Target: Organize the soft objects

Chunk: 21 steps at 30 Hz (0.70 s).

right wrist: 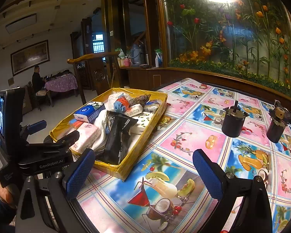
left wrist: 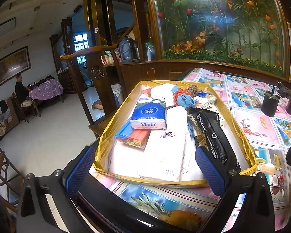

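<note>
The desk (right wrist: 184, 136), covered in a bright fruit-and-cocktail print cloth, filled the lower right of both views. A yellow-lined box (left wrist: 240, 134) sat on it near its left edge, packed with soft goods: a white tissue pack (left wrist: 164, 153) low in the centre, a blue Vinda tissue pack (left wrist: 148, 114) above it, a black pouch (left wrist: 211, 134) leaning along the right side, and a blue cloth (left wrist: 186, 100) toward the far end. Two dark cylindrical motors (right wrist: 232, 124) stood well apart from the box at right of frame. The left tongs (left wrist: 145, 170) hung released over the box's near edge, grasping nothing. The right tongs (right wrist: 143, 174) were likewise spread wide above bare cloth, beside the box.
</note>
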Motion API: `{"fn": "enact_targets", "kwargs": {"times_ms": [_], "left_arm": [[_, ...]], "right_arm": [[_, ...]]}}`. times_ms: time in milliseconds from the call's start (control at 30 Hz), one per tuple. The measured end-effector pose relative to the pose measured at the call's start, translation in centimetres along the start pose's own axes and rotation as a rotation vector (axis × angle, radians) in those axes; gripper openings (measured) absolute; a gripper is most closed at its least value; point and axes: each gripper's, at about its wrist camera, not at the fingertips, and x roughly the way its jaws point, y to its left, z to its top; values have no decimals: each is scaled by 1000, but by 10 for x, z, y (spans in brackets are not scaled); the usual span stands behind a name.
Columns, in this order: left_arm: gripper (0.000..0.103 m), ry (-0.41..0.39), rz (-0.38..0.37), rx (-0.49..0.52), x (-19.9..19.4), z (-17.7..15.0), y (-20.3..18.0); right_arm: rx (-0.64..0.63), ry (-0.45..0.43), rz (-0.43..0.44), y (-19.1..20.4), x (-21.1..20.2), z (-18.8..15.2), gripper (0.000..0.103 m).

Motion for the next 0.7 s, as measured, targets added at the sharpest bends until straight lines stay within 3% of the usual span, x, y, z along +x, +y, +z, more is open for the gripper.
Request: {"fn": "enact_targets", "kwargs": {"times_ms": [700], "left_arm": [[103,-3,23,116,-10,1,-7]], "right_arm": [[15,6,-3,-4,2,-5,102]]}}
